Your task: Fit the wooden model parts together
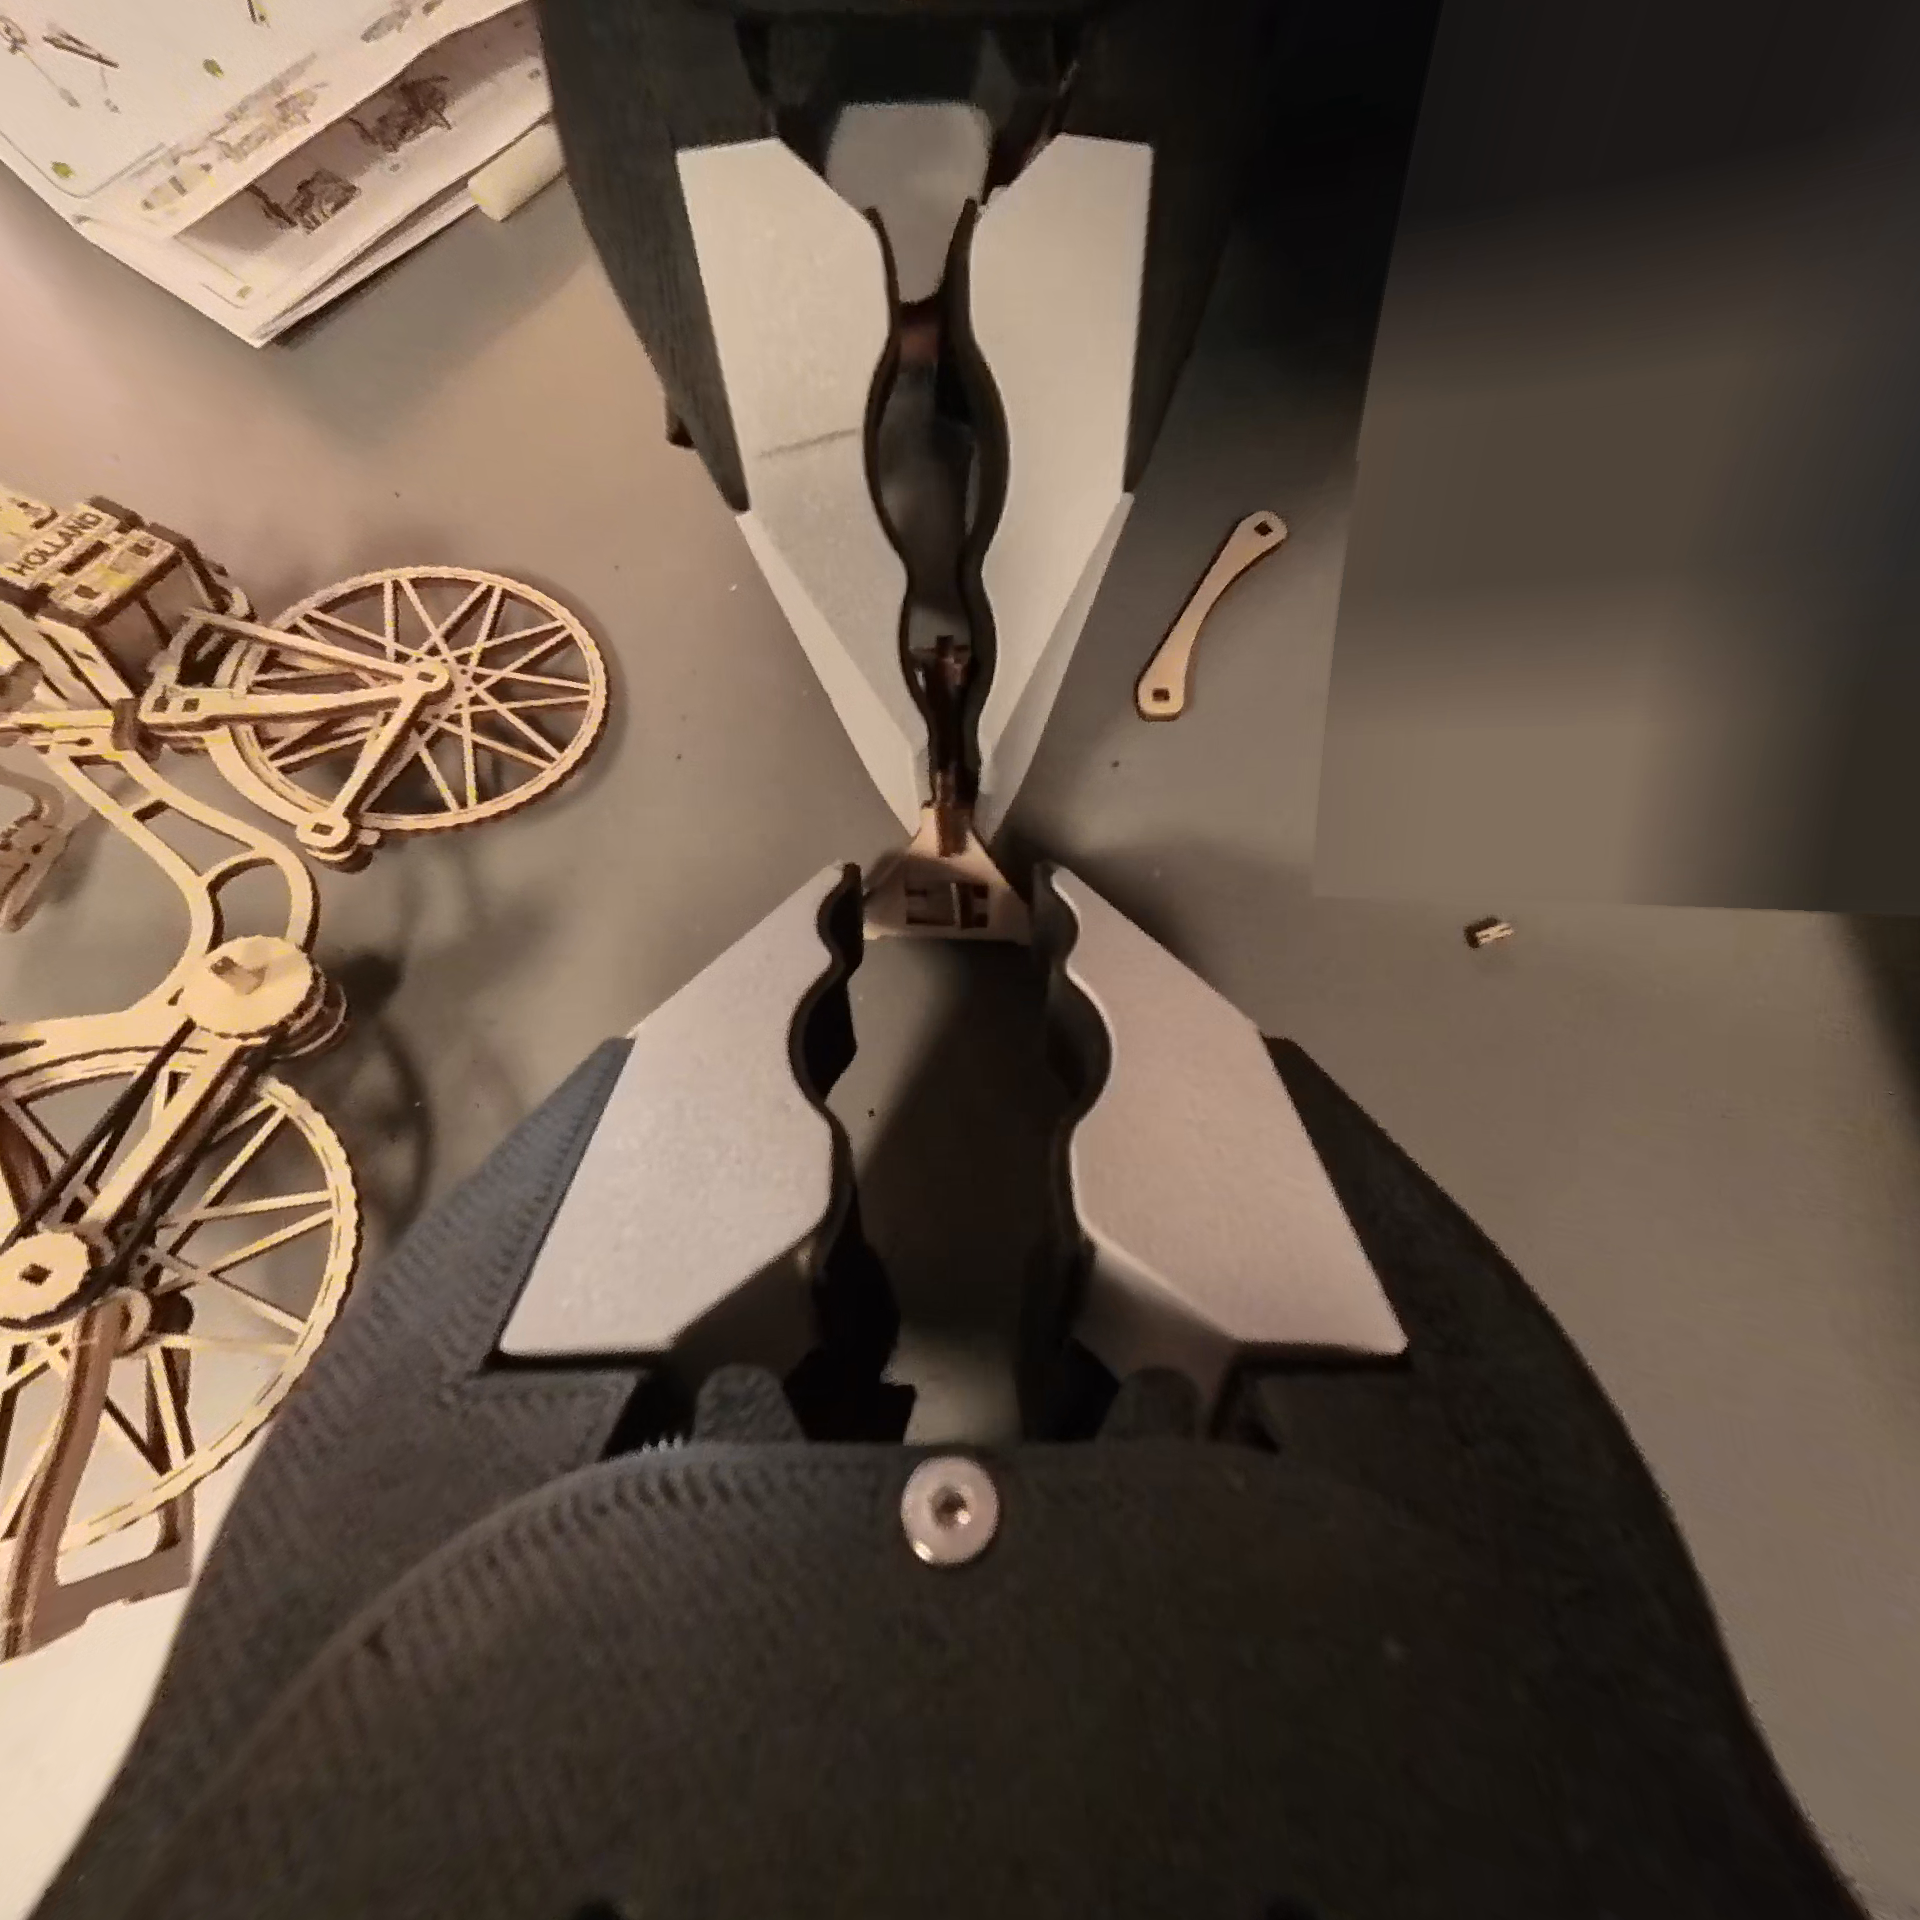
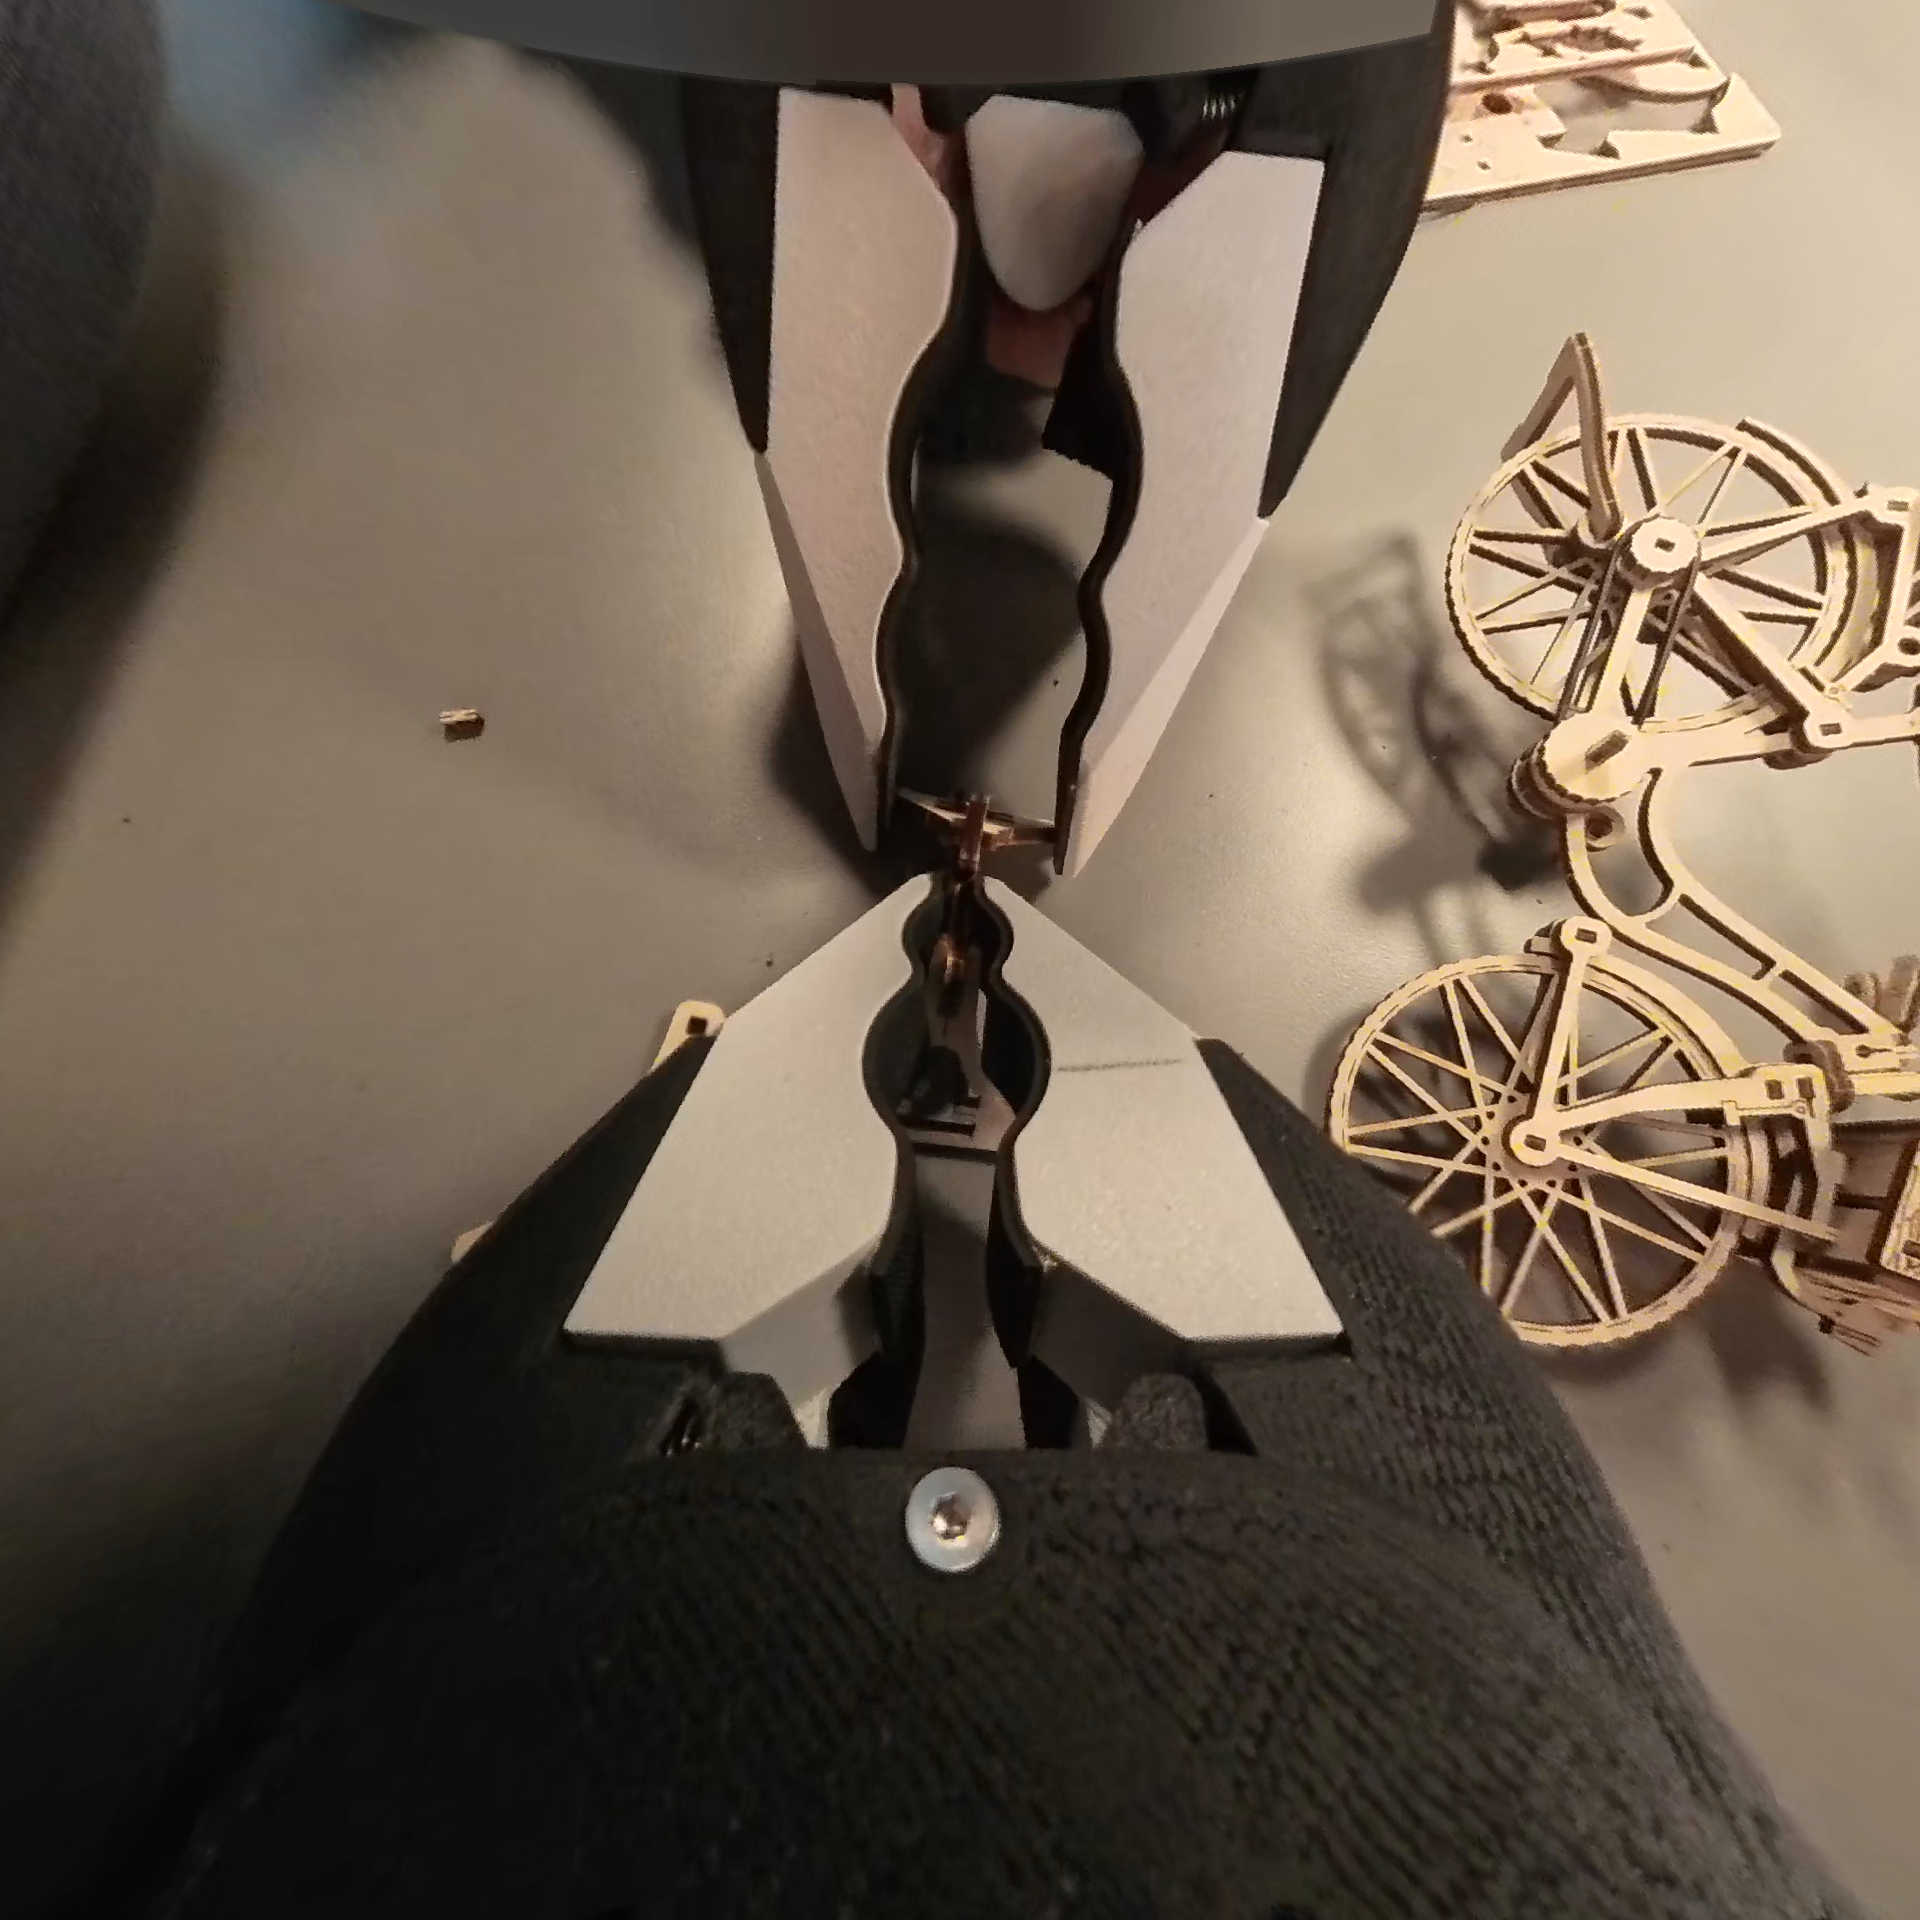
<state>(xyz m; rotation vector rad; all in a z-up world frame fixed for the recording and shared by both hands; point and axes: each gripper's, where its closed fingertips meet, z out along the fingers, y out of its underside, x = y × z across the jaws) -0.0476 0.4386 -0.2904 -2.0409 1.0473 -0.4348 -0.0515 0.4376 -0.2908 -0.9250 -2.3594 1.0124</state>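
Observation:
In the left wrist view my left gripper (image 1: 948,891) is shut on a small flat wooden plate (image 1: 943,902) with slots in it, held across its width between the fingertips. My right gripper (image 1: 945,816) comes in from the top, tip to tip with it, shut on a thin wooden strip (image 1: 943,717) that stands edge-on and touches the plate. In the right wrist view my right gripper (image 2: 961,896) is at the bottom, shut on the strip (image 2: 951,966). The left gripper (image 2: 975,836) holds the plate (image 2: 982,826) above it. Both are held over the grey table.
A built wooden bicycle model (image 1: 312,790) lies at the left, and at the right in the right wrist view (image 2: 1662,831). Instruction sheets (image 1: 260,135) lie at the far left. A curved wooden link (image 1: 1210,618) and a tiny wooden bit (image 1: 1488,932) lie on the table. A wooden part sheet (image 2: 1579,94) is at the top right. The grippers are tip to tip, or close to it.

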